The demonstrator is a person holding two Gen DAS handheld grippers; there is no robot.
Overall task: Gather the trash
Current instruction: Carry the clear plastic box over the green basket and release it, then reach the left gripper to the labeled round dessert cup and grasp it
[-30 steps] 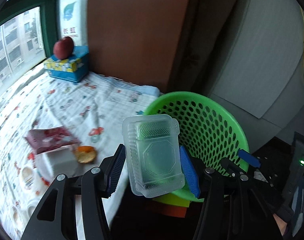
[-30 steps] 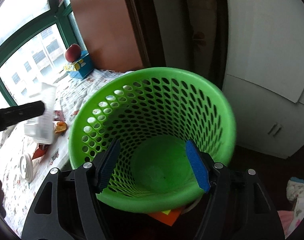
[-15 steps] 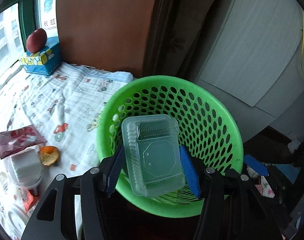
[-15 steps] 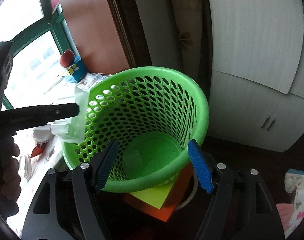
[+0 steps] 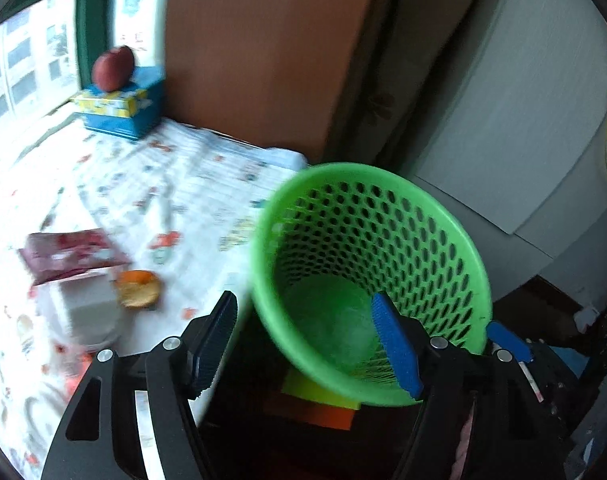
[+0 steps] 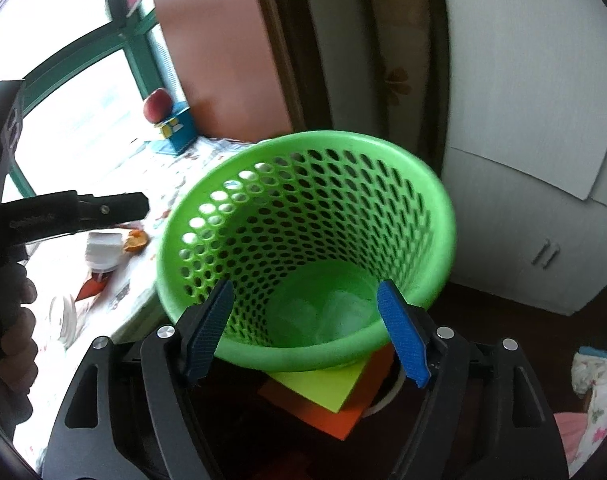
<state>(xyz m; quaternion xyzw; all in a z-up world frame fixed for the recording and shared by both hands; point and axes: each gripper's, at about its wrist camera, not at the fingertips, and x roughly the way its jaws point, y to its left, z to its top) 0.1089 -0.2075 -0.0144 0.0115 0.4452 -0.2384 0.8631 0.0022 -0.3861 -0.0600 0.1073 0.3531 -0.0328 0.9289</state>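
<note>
Green basket [image 6: 431, 216] mouth gapes unobstructed beside the crowded table [image 5: 191, 184]

Basket [image 5: 383, 208] stands just right of the table's [image 5: 207, 184] edge, on stacked sheets [image 6: 323, 396]. Clear container [image 6: 343, 312] lies in the basket's bottom. On the table: peel [image 5: 137, 288] just right of a tub [image 5: 83, 312], packet [image 5: 69, 254] behind both. Box [image 5: 119, 110] at the far back, fruit [image 5: 113, 67] on top. Cabinet [image 6: 523, 160] behind the basket, right.

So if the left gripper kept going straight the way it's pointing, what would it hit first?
Probably the green basket's near rim or side; the left gripper, jaws opening and empty, points about there. Depth is unclear.
</note>
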